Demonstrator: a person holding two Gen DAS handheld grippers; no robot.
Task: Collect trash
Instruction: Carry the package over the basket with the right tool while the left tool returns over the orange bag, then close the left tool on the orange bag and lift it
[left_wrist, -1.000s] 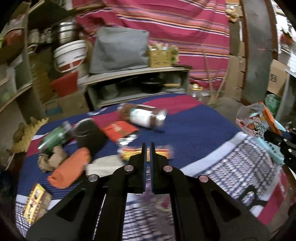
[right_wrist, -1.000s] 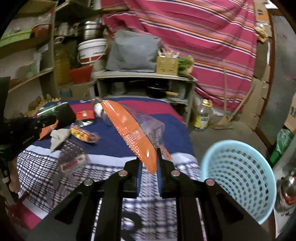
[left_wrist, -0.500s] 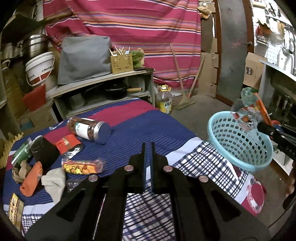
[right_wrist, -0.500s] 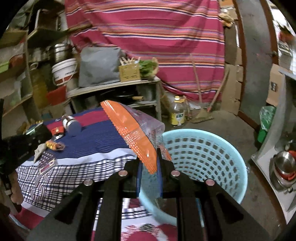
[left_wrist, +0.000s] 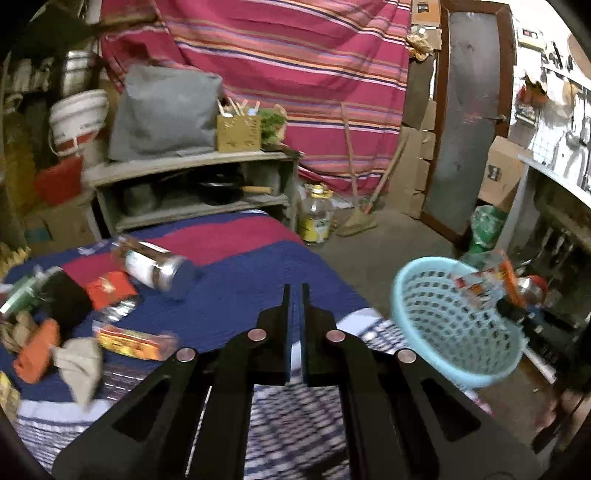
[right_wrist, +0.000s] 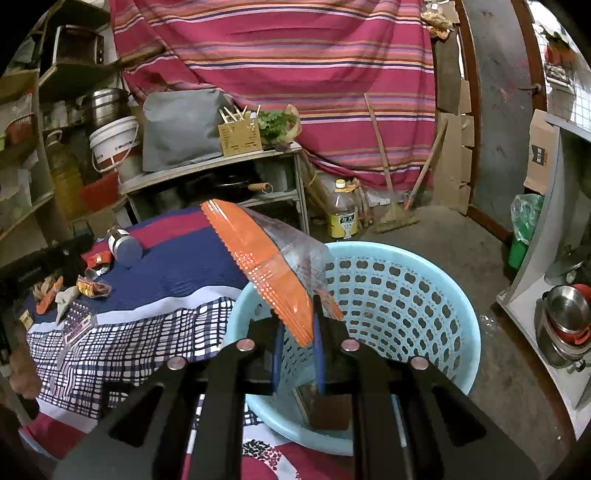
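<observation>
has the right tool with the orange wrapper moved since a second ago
Yes. The right tool, shut on the orange wrapper, has swung away from the blue bedspread to over the blue basket.

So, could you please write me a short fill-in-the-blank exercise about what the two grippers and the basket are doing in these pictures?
1. The right gripper is shut on an orange and clear ____.
2. That wrapper hangs over the light blue ____.
3. The left gripper holds ____ between its fingers.
4. The jar with the metal lid lies on its ____ on the blue cloth.

Missing words: wrapper; basket; nothing; side
</observation>
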